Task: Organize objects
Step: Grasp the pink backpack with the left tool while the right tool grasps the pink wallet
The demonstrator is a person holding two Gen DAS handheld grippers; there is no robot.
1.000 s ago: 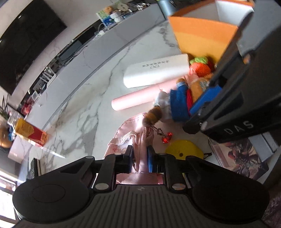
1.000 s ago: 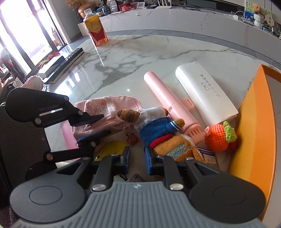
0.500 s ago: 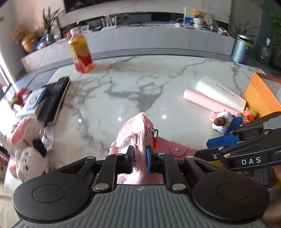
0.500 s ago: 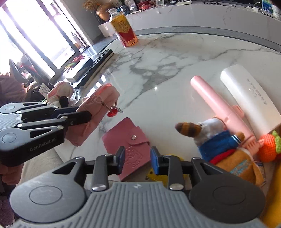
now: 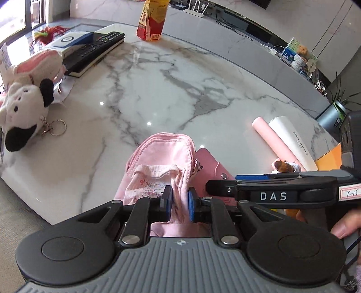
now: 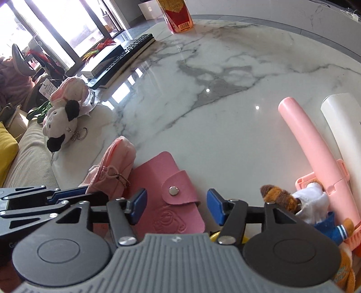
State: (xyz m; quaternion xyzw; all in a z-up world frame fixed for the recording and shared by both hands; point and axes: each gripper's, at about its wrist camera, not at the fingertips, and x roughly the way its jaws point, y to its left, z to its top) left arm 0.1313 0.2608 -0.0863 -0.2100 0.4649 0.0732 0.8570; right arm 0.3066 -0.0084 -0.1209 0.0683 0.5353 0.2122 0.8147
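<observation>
My left gripper (image 5: 178, 201) is shut on a small pink cloth bag (image 5: 161, 157) that rests on the marble table. In the right wrist view the same bag (image 6: 117, 162) lies at the lower left, held by the left gripper (image 6: 65, 195). A pink snap wallet (image 6: 168, 198) lies flat beside the bag. My right gripper (image 6: 176, 207) hovers over the wallet with its jaws opening wide; the wallet lies below the gap and the pads do not press it. In the left wrist view the right gripper (image 5: 222, 181) reaches in from the right above the wallet (image 5: 213, 164).
A cow plush with a key ring (image 5: 20, 112), a pink plush, a remote (image 5: 94, 48) and a red drink carton (image 5: 152, 19) sit at the left and far side. A pink tube (image 6: 311, 144), white case (image 6: 345, 128), bear doll (image 6: 315, 207) and orange box (image 5: 329, 157) crowd the right.
My left gripper rolled and carried the pink bag to the left, uncovering the wallet. My right gripper moved over the wallet and its jaws spread from nearly shut to wide.
</observation>
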